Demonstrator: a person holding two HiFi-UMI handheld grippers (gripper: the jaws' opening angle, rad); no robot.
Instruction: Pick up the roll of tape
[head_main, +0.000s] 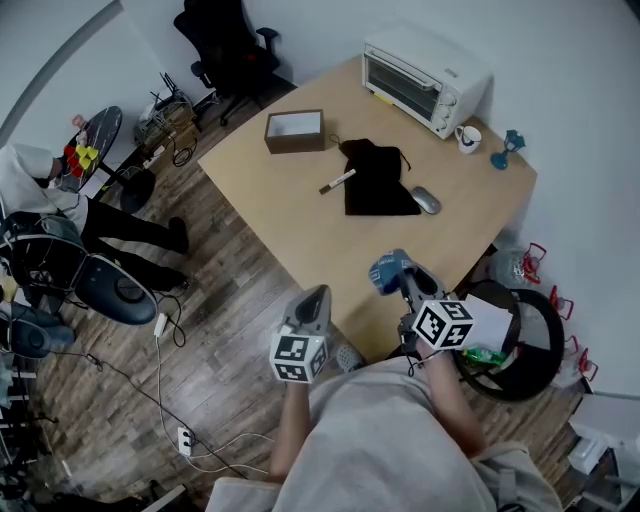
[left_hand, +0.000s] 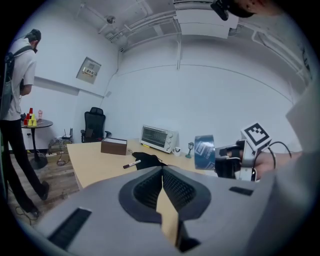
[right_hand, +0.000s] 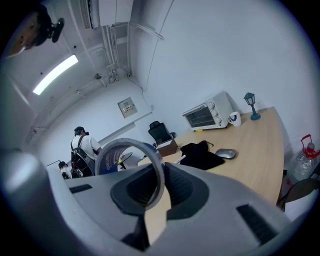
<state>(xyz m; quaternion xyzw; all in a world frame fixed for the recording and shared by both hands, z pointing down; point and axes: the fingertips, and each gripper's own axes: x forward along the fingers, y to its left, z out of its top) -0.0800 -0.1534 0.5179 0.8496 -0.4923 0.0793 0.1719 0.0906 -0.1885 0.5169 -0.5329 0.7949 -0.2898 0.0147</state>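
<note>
The roll of tape (head_main: 385, 268), blue with a grey rim, is held in the air above the near edge of the wooden table (head_main: 280, 215). My right gripper (head_main: 400, 282) is shut on it. In the right gripper view the roll (right_hand: 131, 150) stands upright, its wall clamped between the pads of that gripper (right_hand: 159, 172). My left gripper (head_main: 312, 300) hovers to the left of it, just off the table's near edge, shut with nothing in it. The left gripper view shows those closed jaws (left_hand: 162, 172), with the tape (left_hand: 204, 152) and the right gripper (left_hand: 235, 161) off to the right.
On the table lie a black cloth (head_main: 378, 178), a marker (head_main: 337, 181), a mouse (head_main: 426, 200), a brown box (head_main: 294, 131), a toaster oven (head_main: 425, 78) and a cup (head_main: 467, 138). A person (head_main: 60, 200) stands at the left. A black bin (head_main: 525, 345) sits at the right.
</note>
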